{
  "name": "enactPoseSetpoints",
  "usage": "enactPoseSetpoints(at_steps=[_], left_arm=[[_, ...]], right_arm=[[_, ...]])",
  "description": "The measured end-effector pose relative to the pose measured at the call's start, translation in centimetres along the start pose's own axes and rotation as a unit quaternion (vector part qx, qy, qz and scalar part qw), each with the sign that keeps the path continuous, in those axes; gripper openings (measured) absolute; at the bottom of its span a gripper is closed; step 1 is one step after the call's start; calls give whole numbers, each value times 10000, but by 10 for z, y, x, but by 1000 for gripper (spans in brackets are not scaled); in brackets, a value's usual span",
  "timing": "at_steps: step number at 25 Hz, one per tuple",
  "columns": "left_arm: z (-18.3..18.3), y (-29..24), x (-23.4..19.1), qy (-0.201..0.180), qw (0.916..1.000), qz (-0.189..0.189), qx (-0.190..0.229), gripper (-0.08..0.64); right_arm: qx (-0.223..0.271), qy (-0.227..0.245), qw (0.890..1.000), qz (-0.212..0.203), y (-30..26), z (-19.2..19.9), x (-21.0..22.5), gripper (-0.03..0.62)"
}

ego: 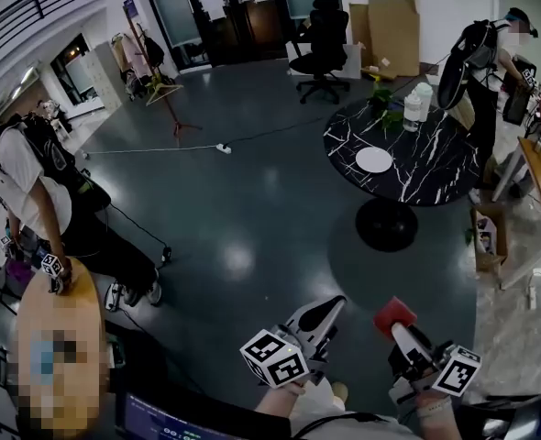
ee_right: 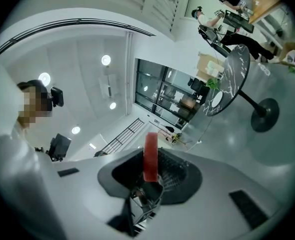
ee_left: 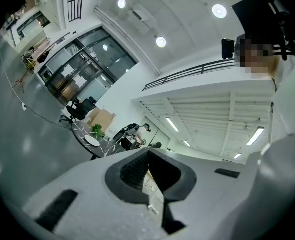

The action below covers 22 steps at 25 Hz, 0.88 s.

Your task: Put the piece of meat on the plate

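Note:
The piece of meat is a flat red slab, and my right gripper is shut on it low in the head view. In the right gripper view the meat stands on edge between the dark pads. My left gripper hangs beside it to the left, jaws together with nothing between them. The white plate lies on a round black marble table well ahead, across the dark floor. The plate also shows small and far in the left gripper view and the right gripper view.
Bottles and a green plant stand at the table's far side. A black office chair and cardboard boxes are behind. One person stands by a wooden table at left, another person at right.

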<state>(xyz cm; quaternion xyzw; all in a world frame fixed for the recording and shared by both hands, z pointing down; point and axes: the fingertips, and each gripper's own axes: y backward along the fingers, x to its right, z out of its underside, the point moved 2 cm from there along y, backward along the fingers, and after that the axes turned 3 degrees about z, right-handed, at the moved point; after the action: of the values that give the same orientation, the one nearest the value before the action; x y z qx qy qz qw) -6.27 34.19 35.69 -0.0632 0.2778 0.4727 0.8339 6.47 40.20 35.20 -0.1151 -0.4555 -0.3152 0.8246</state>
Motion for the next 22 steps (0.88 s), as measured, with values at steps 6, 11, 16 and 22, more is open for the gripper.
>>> enactPoseSetpoints(at_steps=[6, 11, 16, 22], left_arm=[[-3, -7, -16, -34, 10000, -93, 4, 9], [-6, -28, -42, 63, 9999, -120, -14, 9], [-17, -68, -73, 173, 9998, -22, -51, 9], [-35, -113, -117, 258, 9996, 102, -94, 9]], right_arm=[[-94, 0, 10000, -16, -16, -4, 13, 84], [-167, 0, 9999, 12, -38, -17, 28, 85], [-137, 6, 9998, 133, -64, -44, 50, 84], [-70, 13, 9996, 265, -107, -81, 79, 84]])
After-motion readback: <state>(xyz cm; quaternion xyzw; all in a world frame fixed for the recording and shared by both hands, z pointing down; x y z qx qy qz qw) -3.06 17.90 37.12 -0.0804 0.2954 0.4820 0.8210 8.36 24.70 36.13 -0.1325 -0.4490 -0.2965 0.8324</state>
